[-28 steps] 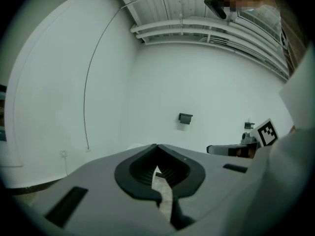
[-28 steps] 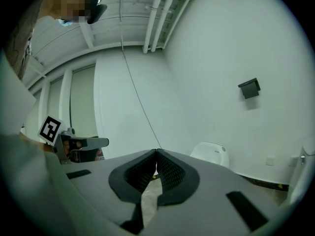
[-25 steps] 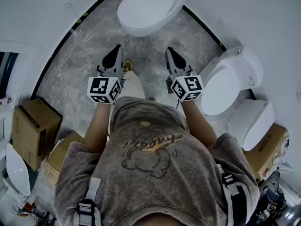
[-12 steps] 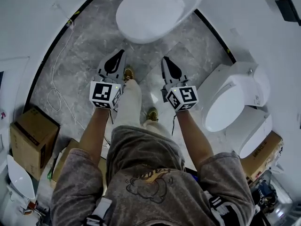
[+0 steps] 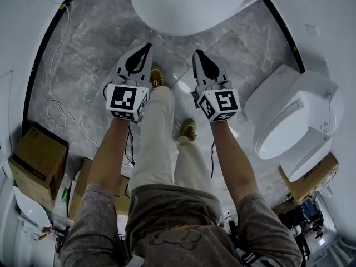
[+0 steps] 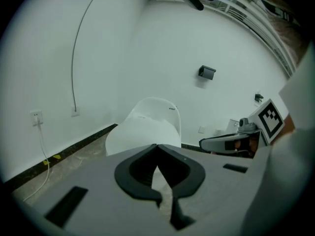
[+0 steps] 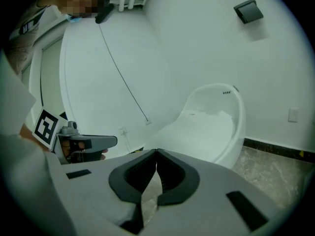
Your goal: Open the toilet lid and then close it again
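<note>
A white toilet [image 5: 189,4] with its lid down stands at the top of the head view, on the grey marble floor. My left gripper [image 5: 148,45] and right gripper [image 5: 195,53] hang side by side just short of its front rim, both shut and empty, touching nothing. In the left gripper view the toilet [image 6: 147,127] rises beyond the closed tips of the left gripper [image 6: 156,145]. The right gripper view shows the toilet [image 7: 211,124] ahead and to the right of the right gripper [image 7: 156,151].
Two more white toilets [image 5: 289,121] stand at the right by a cardboard box [image 5: 311,177]. More boxes [image 5: 36,160] sit at the left. A white cable [image 5: 53,104] trails along the left wall. The person's legs and shoes [image 5: 189,129] are below the grippers.
Both grippers have sunk and come closer to the toilet, which has grown and slid to the top edge of the head view. The jaws stayed shut.
</note>
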